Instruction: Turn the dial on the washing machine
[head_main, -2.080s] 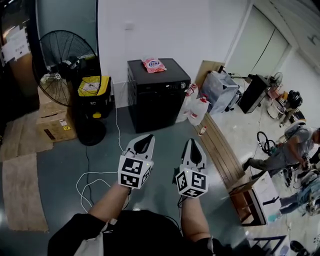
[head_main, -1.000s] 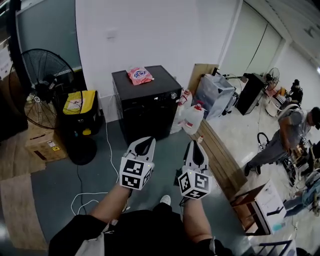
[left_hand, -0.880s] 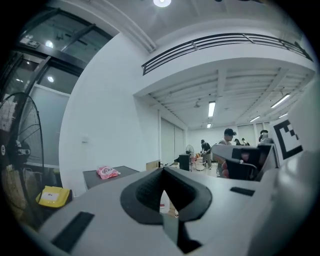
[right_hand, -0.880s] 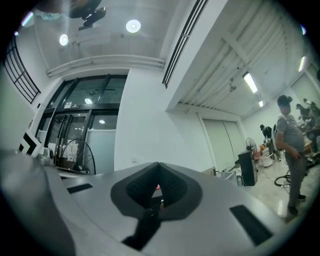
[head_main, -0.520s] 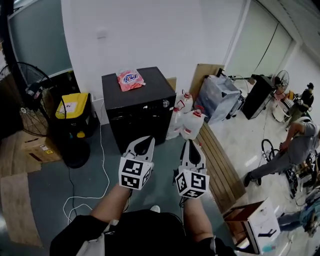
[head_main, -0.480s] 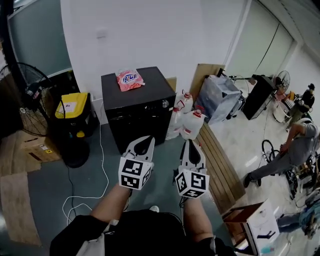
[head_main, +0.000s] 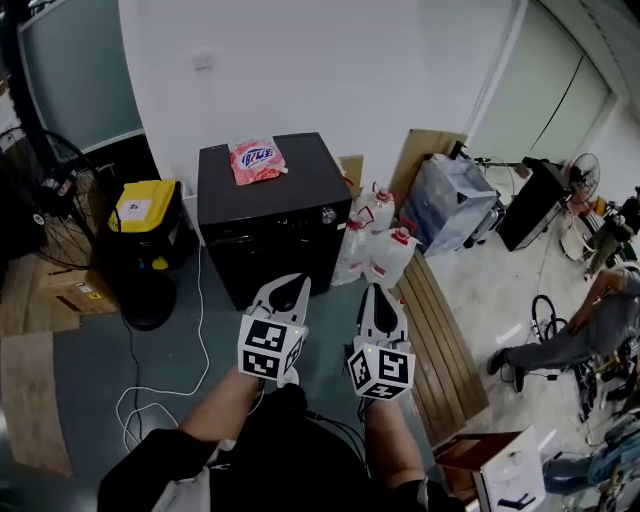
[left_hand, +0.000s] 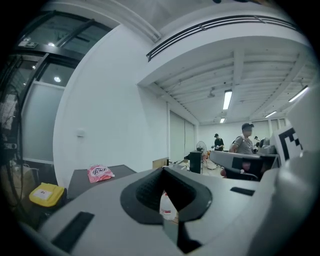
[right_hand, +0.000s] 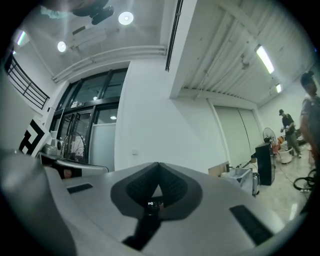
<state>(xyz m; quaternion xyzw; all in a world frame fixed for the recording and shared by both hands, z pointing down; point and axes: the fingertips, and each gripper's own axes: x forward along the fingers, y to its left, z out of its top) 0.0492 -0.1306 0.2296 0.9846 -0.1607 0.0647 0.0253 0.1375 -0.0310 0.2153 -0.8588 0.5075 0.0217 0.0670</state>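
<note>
Head view: black washing machine (head_main: 270, 210) is seen against the wall, with its dial (head_main: 328, 214) at the front top right and a pink packet (head_main: 255, 160) on the lid. Left gripper (head_main: 288, 291) and right gripper (head_main: 379, 300) are held side by side over the floor, well short of the machine.
Left gripper view: jaws are pressed together, nothing gripped; machine is seen lower left.
Right gripper view: jaws are closed tip to tip, nothing between.

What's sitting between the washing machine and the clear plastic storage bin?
White jugs with red caps, on the floor between washing machine and storage bin; the head view shows them.
</note>
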